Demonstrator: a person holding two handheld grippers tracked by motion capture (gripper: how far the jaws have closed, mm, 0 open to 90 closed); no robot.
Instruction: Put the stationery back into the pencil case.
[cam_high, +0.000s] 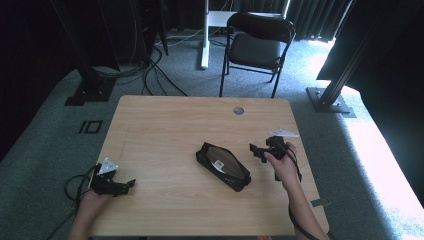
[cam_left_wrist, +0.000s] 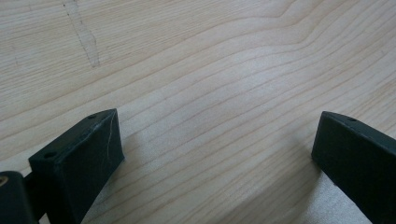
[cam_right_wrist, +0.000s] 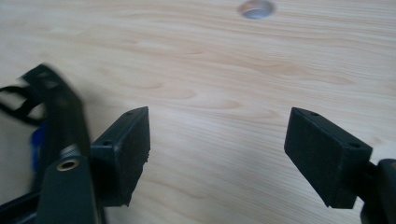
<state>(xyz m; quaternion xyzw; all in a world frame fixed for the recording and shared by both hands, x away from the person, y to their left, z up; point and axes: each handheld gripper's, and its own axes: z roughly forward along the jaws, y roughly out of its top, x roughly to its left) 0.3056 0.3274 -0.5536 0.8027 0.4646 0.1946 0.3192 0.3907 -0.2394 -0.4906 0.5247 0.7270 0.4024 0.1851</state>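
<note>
A black pouch (cam_high: 223, 166) with a see-through face is laid diagonally near the middle of the wooden table (cam_high: 165, 120), untouched. The right gripper (cam_high: 257, 150) is held just beside the pouch's right end, jaws spread wide with nothing between them; its own view shows bare wood between the pads and the pouch's edge (cam_right_wrist: 60, 116) at the left, presumably placed for a grasp. The left gripper (cam_high: 129, 184) is rested well apart at the table's near-left, jaws likewise wide and empty.
</note>
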